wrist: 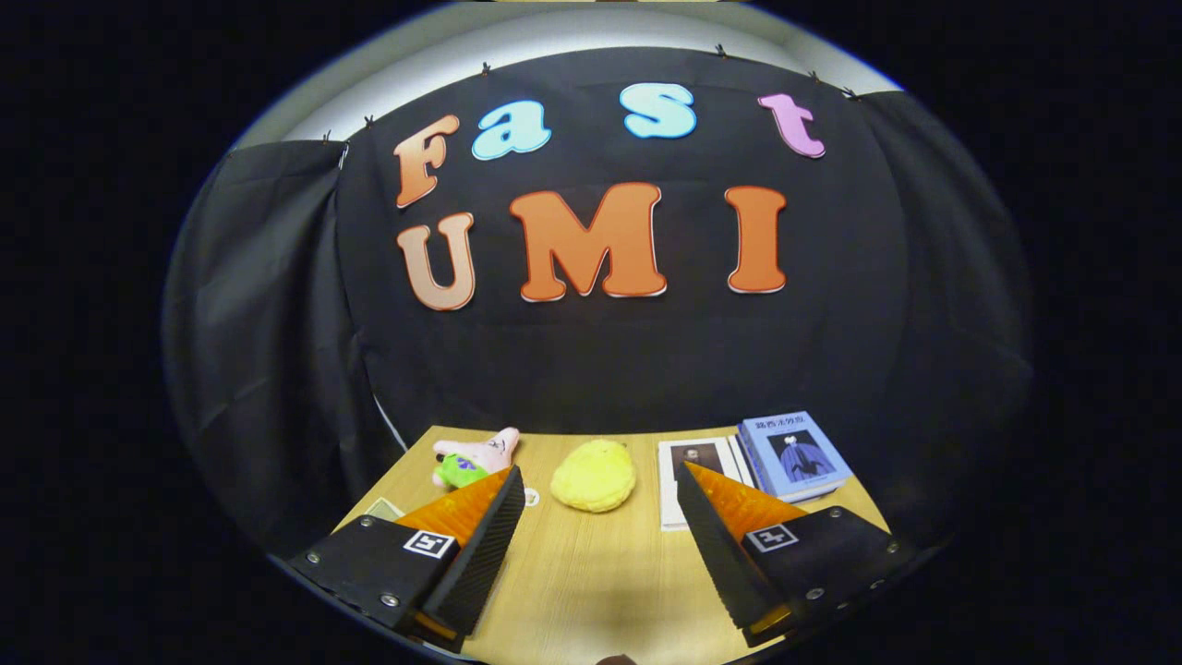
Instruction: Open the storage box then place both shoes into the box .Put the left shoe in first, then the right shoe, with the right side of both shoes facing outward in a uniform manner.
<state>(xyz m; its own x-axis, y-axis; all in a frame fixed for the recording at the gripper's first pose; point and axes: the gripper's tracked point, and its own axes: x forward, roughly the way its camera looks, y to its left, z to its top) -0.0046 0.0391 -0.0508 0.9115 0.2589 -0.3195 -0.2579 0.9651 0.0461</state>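
- Here, my gripper (598,517) hangs over the wooden table (591,591), fingers spread wide with nothing between them, only bare tabletop.
- I judge the wide spread suits reaching for something bulky, a lid or a shoe; which one, I cannot tell.
- Far from the fingers, centre: a yellow plush lump (594,475).
- Far left, just past my left finger: a pink star plush (476,456) with a green patch.
- Far right: a blue book (796,454) stacked on others, beside a white book (697,480) lying flat.
- Storage box and shoes: none among the things ahead of the fingers, so where they lie, and what the box holds, I cannot say.
- Stage of the task: unsettled from here.
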